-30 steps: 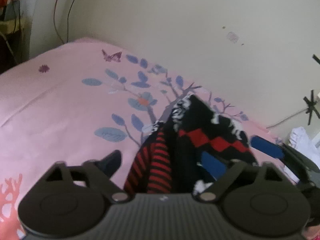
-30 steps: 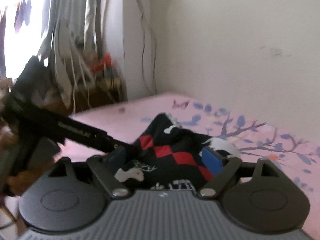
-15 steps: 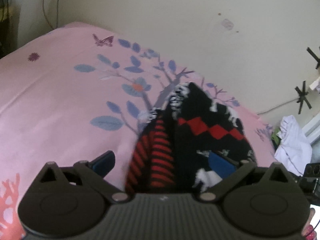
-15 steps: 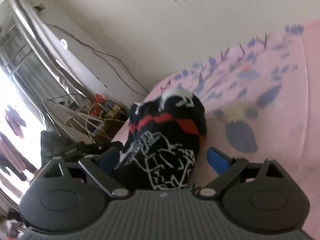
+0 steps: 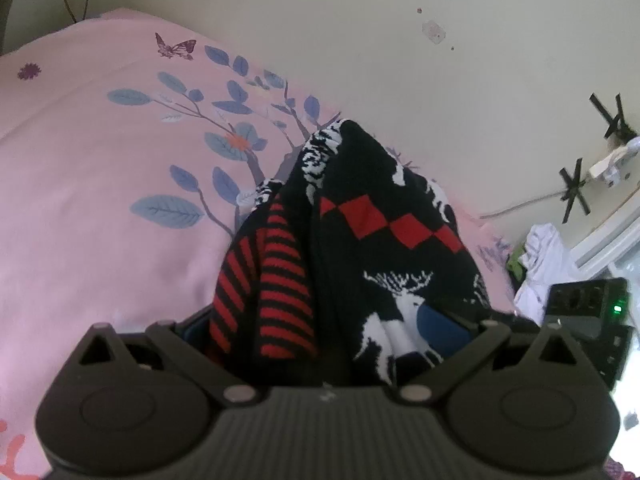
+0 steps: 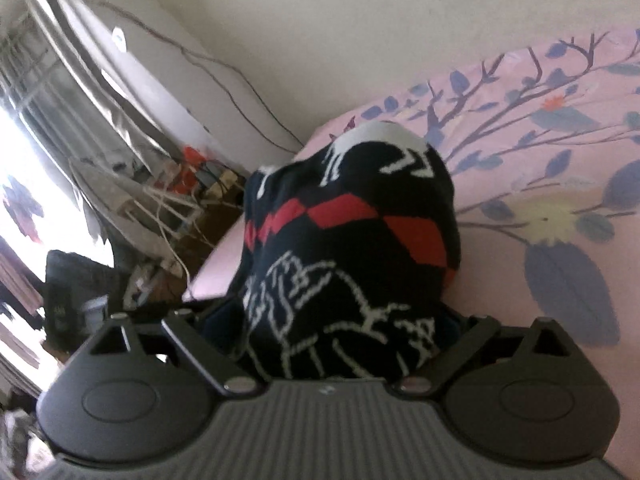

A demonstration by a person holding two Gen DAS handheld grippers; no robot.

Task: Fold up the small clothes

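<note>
The black-and-red knit garment [image 5: 360, 248] lies bunched on the pink bed [image 5: 100, 200], between both spread tongs, left [image 5: 320, 332] and right [image 6: 332, 328]. Bunched like this, it could fold crooked.

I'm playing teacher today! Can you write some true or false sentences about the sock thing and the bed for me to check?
1. The knitted garment is black with red diamonds and white deer. True.
2. The bedsheet is plain green. False: it is pink with blue leaves.
3. A butterfly print is on the sheet. True.
4. The left gripper is far from the garment. False: the garment lies between its wide jaws.
</note>
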